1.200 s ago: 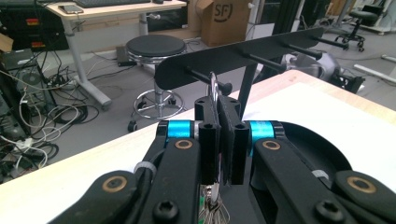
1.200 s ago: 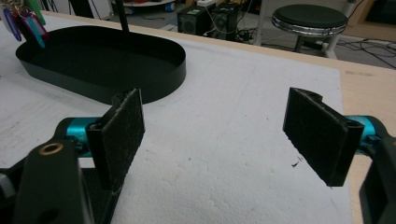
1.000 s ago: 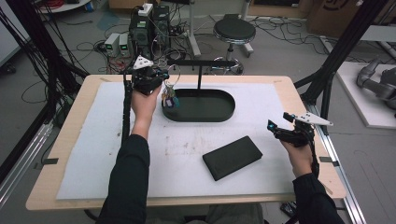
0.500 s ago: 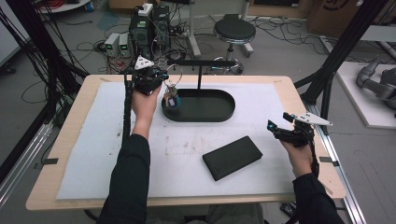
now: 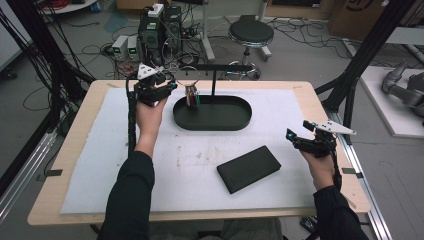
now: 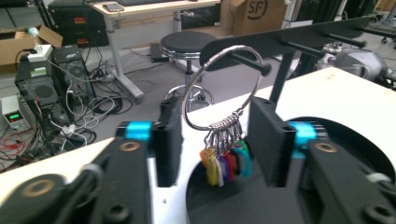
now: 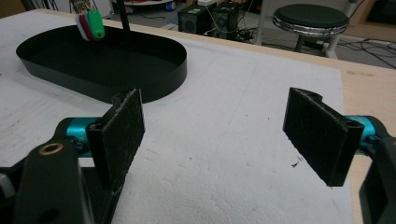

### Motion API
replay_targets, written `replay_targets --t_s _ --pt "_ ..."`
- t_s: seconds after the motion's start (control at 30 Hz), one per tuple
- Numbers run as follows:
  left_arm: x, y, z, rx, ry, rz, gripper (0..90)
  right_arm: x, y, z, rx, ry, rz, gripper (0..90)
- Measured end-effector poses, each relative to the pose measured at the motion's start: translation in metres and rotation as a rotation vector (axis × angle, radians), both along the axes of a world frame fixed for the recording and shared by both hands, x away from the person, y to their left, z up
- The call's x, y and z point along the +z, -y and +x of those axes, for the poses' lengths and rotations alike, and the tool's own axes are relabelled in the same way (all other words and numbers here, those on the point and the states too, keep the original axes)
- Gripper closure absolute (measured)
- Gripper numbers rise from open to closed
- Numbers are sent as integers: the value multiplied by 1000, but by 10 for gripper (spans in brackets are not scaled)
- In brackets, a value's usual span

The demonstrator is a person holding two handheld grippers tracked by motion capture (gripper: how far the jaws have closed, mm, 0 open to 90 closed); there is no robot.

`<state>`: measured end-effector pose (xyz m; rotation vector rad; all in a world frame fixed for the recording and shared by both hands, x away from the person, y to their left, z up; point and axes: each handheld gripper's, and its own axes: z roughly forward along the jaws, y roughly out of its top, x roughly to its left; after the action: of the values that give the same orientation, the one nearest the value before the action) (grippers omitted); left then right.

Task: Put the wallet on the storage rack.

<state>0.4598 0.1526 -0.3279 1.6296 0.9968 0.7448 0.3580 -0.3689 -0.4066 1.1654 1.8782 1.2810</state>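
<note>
At the rack peg | left tool (image 6: 215, 140) just opened, key ring (image 6: 219, 88) between jaws, untouched | right tool (image 7: 215, 135) wide, empty

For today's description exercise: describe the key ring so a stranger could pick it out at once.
Find the black oval tray on the white mat; a black rack rises behind it. On the rack's leftmost peg hangs a large silver key ring, next to the left gripper. It alone carries a bunch of coloured tags.

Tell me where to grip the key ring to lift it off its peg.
Grip the key ring low on the wire, just above the tags, from the peg's free end. The hoop hangs upright there, between the left gripper's open jaws.
</note>
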Motion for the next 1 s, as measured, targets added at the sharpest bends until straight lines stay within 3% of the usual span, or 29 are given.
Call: replay_targets --t_s 0.2,0.43,0.47,0.5,0.73,1.0 --pt "-1 -4 -29 -27 21 32 414 0 0 -1 0 -5 -2 208" --pt "-9 -14 -76 -101 54 63 360 0 -1 -1 -6 -8 -1 208" --pt "-13 -17 -89 -114 47 82 356 0 0 -1 -4 -8 -3 208" --pt "-13 -17 -89 -114 47 82 350 0 -1 -2 -6 -14 2 208" --pt "-41 -33 -129 -111 15 118 328 0 -1 -4 -4 -13 -5 208" --pt "-68 -52 -148 -66 -8 103 316 1 4 -11 -19 -6 3 208"
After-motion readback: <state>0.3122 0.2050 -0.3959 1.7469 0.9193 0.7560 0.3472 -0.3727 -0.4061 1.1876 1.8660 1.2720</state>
